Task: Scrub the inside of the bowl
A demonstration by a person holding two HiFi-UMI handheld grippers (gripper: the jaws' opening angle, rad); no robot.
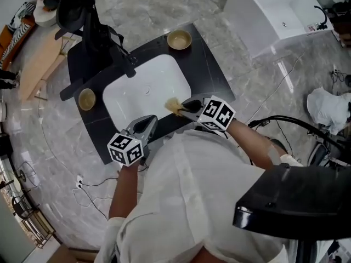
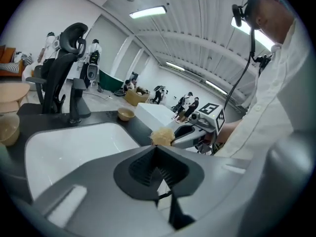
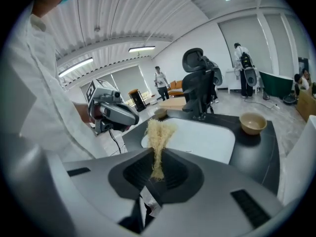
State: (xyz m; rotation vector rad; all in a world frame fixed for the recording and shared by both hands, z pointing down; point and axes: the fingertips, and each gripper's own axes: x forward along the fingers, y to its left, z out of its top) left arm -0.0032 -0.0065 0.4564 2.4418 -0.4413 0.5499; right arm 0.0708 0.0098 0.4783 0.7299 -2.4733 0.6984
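Two tan bowls stand on the black counter: one bowl (image 1: pixel 179 39) beyond the white sink's (image 1: pixel 145 95) far corner, the other bowl (image 1: pixel 86 98) at its left end. My right gripper (image 1: pixel 184 109) hovers over the sink's near edge, shut on a pale fibrous scrubber (image 1: pixel 174 105) that sticks up out of its jaws (image 3: pixel 158 132). My left gripper (image 1: pixel 147 123) is at the counter's near edge, shut with nothing in it (image 2: pixel 157 148). Neither gripper touches a bowl. The far bowl (image 3: pixel 253 123) shows in the right gripper view.
A black faucet (image 1: pixel 127 63) stands at the sink's far left side. A black office chair (image 1: pixel 77 7) and a wooden table (image 1: pixel 38 64) are beyond the counter. A white tub (image 1: pixel 279 12) sits at the upper right. Cables run across the marble floor.
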